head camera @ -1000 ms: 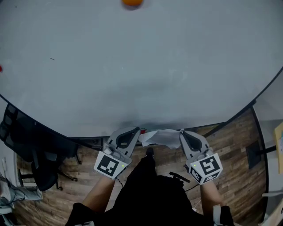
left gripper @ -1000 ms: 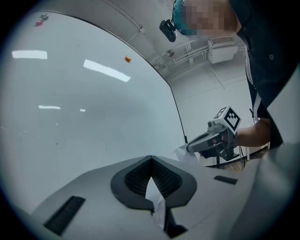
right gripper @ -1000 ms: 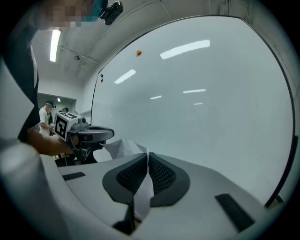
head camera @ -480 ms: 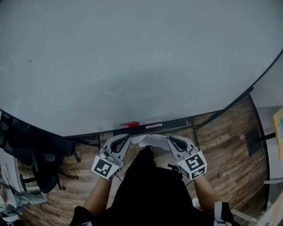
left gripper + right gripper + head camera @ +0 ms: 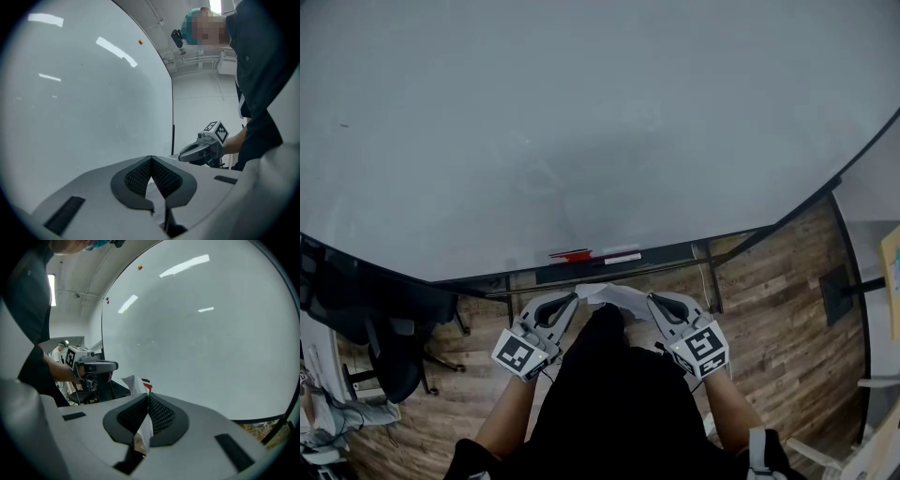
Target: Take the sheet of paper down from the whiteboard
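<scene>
The sheet of paper (image 5: pixel 614 294) is clamped at each end, my left gripper (image 5: pixel 570 300) and right gripper (image 5: pixel 652 301) both clenched on it. It hangs crumpled between them, below the whiteboard's (image 5: pixel 581 141) bottom edge. Removal looks done. Next, I'd lower it and let go.

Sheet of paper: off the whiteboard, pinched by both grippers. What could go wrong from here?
1. Tear: the sheet of paper is bunched between the left gripper and right gripper, both shut on it; pulling apart could rip it.
2. Slip: the right gripper seems to hold only an edge, so it might slide out.
3. Snag: the marker tray is close ahead.
</scene>
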Demonstrator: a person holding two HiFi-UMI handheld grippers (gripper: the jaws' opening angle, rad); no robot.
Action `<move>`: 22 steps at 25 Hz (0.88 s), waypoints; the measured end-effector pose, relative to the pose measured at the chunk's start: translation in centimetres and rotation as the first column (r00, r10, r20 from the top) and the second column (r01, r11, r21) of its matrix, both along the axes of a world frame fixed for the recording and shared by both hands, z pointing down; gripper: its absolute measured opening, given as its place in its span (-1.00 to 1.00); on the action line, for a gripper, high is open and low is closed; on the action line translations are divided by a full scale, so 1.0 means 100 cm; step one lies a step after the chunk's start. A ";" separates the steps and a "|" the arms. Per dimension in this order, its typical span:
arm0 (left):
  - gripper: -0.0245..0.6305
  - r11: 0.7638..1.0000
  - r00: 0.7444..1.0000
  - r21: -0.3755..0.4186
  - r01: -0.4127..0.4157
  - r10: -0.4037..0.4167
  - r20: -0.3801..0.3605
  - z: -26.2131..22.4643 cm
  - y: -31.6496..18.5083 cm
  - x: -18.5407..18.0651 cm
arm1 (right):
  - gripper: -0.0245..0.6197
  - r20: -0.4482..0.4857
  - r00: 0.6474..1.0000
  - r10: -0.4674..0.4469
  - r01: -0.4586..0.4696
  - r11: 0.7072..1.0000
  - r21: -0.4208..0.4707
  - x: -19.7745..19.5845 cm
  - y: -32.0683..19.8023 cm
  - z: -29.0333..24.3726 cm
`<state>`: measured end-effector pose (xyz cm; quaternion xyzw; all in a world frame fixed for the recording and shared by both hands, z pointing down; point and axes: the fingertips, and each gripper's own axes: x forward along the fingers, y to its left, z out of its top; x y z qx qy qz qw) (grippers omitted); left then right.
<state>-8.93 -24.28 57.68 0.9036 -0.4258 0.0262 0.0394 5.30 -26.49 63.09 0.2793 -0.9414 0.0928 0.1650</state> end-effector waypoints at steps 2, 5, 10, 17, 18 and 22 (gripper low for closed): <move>-0.89 1.000 1.000 0.005 -0.005 0.005 0.007 -0.001 0.001 0.003 | -0.86 0.001 1.000 -0.009 0.009 1.000 -0.003 0.000 0.003 0.003; -0.89 1.000 1.000 0.012 -0.003 0.002 0.016 -0.005 0.000 0.003 | -0.86 -0.001 1.000 -0.018 0.018 1.000 -0.001 0.001 0.006 0.006; -0.89 1.000 1.000 0.012 -0.006 0.005 0.017 -0.008 0.004 0.004 | -0.87 0.010 1.000 -0.014 0.014 1.000 0.004 -0.003 0.005 0.003; -0.89 1.000 1.000 0.006 0.002 -0.002 0.012 -0.014 0.018 -0.003 | -0.87 0.041 0.999 -0.006 0.004 0.999 0.045 -0.008 0.005 -0.010; -0.89 1.000 1.000 0.005 0.009 -0.009 0.012 -0.014 0.020 -0.006 | -0.87 0.052 0.999 0.005 -0.008 0.999 0.046 -0.008 0.002 -0.012; -0.89 0.999 0.998 -0.010 0.052 -0.052 0.025 -0.012 0.028 -0.025 | -0.87 0.069 0.997 0.022 -0.026 0.999 0.047 -0.014 -0.006 -0.011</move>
